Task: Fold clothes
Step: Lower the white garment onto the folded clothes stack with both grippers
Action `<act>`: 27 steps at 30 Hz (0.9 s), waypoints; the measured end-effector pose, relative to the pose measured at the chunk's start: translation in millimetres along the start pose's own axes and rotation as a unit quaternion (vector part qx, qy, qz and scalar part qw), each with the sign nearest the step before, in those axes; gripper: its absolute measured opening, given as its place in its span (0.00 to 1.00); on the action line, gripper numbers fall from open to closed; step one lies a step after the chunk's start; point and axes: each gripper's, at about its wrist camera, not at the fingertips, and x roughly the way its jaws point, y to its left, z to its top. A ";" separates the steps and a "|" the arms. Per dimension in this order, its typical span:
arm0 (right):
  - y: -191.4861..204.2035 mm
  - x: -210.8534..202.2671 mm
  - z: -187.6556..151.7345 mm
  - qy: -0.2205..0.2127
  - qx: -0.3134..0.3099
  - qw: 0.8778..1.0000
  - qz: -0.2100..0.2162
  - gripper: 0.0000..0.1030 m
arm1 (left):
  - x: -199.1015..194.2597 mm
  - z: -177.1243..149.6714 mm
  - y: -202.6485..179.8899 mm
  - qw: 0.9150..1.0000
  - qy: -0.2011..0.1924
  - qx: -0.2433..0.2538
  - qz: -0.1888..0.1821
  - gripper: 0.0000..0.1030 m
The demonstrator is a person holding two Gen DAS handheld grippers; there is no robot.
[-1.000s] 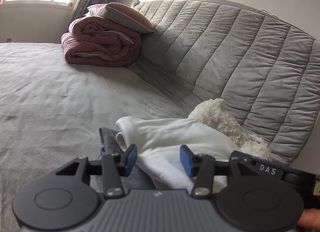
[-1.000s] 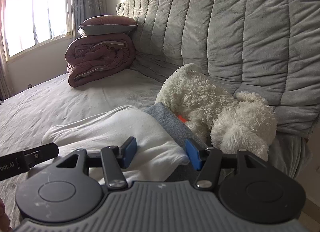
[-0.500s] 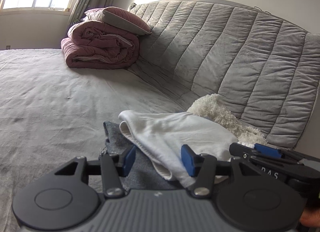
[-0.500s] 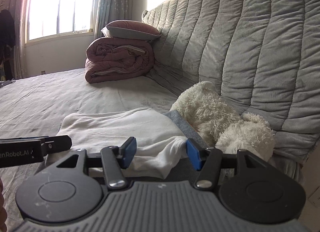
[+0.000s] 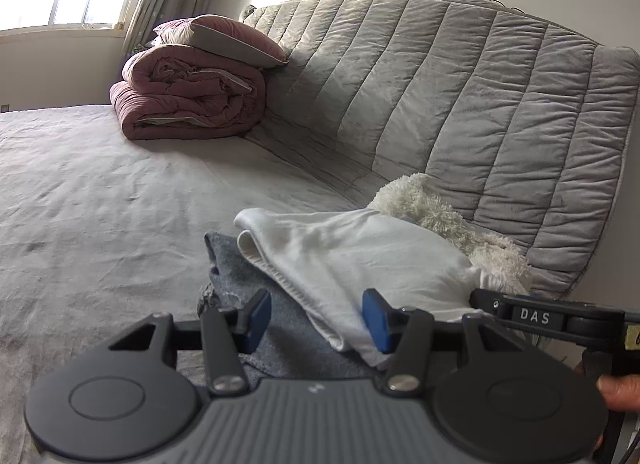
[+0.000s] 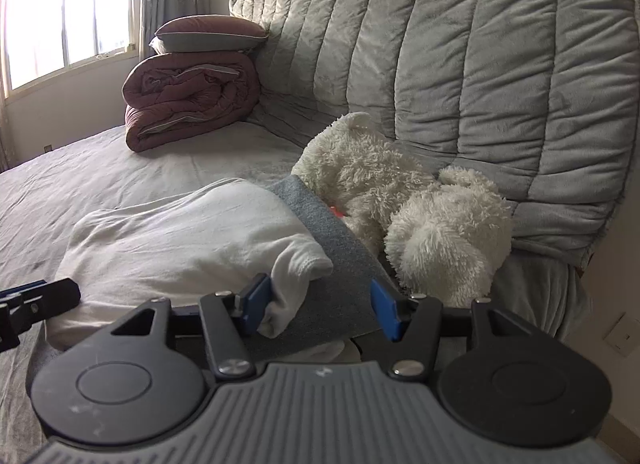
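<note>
While both jaws gape empty, white garment (image 5: 360, 260) folded, atop grey garment (image 6: 336, 260)

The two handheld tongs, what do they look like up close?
Both match: a ribbed grey body flanked by two round black discs, black linkage arms with silver screws, and blue pads on the fingertips. The left tongs and right tongs look identical; the right one's side bar carries a white "DAS" label.
</note>
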 end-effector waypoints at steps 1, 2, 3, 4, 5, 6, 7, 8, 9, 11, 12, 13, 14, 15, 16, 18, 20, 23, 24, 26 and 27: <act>-0.1 -0.7 0.5 -0.003 0.002 1.000 -0.005 0.56 | -0.4 -0.2 -0.3 1.000 0.000 0.002 0.000 0.50; -1.3 -2.3 1.3 -0.009 0.008 1.000 -0.008 0.56 | -0.8 -0.1 -0.2 1.000 0.000 0.003 0.001 0.50; -3.5 -4.4 2.1 -0.017 0.017 1.000 -0.010 0.56 | -0.9 0.2 0.2 1.000 0.000 0.004 0.002 0.50; -5.9 -6.0 3.3 -0.025 0.028 0.999 -0.012 0.56 | -0.7 0.6 0.6 1.000 0.000 0.004 0.003 0.50; -8.4 -7.2 4.7 -0.031 0.040 0.999 -0.013 0.56 | -0.5 0.9 1.2 1.000 0.001 0.004 0.004 0.50; -10.0 -5.6 5.1 -0.033 0.048 0.998 -0.017 0.56 | -0.2 1.2 1.7 1.000 0.002 0.003 0.004 0.50; -10.7 -1.8 4.7 -0.030 0.052 0.998 -0.021 0.56 | -0.2 1.3 2.1 1.000 0.002 0.002 0.003 0.50; -11.4 2.1 4.3 -0.027 0.057 0.998 -0.026 0.56 | -0.4 1.3 2.3 1.000 0.003 0.001 0.003 0.50; -12.1 5.9 3.8 -0.025 0.061 0.997 -0.031 0.56 | -0.7 1.1 2.1 1.000 0.003 0.001 0.003 0.50; -14.7 7.5 3.3 -0.013 0.066 0.997 -0.033 0.56 | -1.4 0.7 0.9 1.000 0.004 0.001 0.002 0.51; -16.1 7.4 3.1 -0.007 0.068 0.997 -0.033 0.56 | -1.8 0.8 0.7 1.000 0.005 0.001 0.002 0.51; -17.5 7.3 2.9 -0.001 0.070 0.997 -0.033 0.57 | -2.0 1.0 0.7 1.000 0.005 0.001 0.003 0.51; -18.7 6.4 2.7 0.005 0.069 0.997 -0.035 0.58 | -2.3 1.2 0.6 1.000 0.006 0.001 0.004 0.51; -19.2 5.0 2.2 0.010 0.065 0.997 -0.038 0.58 | -2.7 1.3 0.7 1.000 0.006 0.001 0.004 0.51; -19.2 3.8 1.6 0.012 0.061 0.997 -0.039 0.59 | -3.0 1.4 0.9 1.000 0.006 0.001 0.005 0.51; -18.9 1.4 0.8 0.016 0.055 0.998 -0.040 0.60 | -3.5 1.6 1.3 1.000 0.008 0.001 0.006 0.52; -18.3 -2.0 1.1 0.015 0.051 0.998 -0.045 0.60 | -4.8 2.1 1.2 1.000 0.010 0.001 0.009 0.52; -15.7 -8.4 3.6 0.009 0.043 0.998 -0.049 0.63 | -7.1 4.3 -0.6 1.000 0.015 0.003 0.015 0.52; -14.3 -10.6 4.3 0.007 0.040 0.998 -0.048 0.66 | -7.7 5.0 -0.8 1.000 0.018 0.002 0.017 0.52; -10.8 -14.6 5.0 0.004 0.034 0.998 -0.043 0.70 | -8.9 6.2 -0.9 1.000 0.023 0.000 0.018 0.52; -8.9 -16.2 5.3 0.003 0.031 0.999 -0.041 0.70 | -9.4 6.5 -1.2 0.999 0.025 -0.001 0.019 0.52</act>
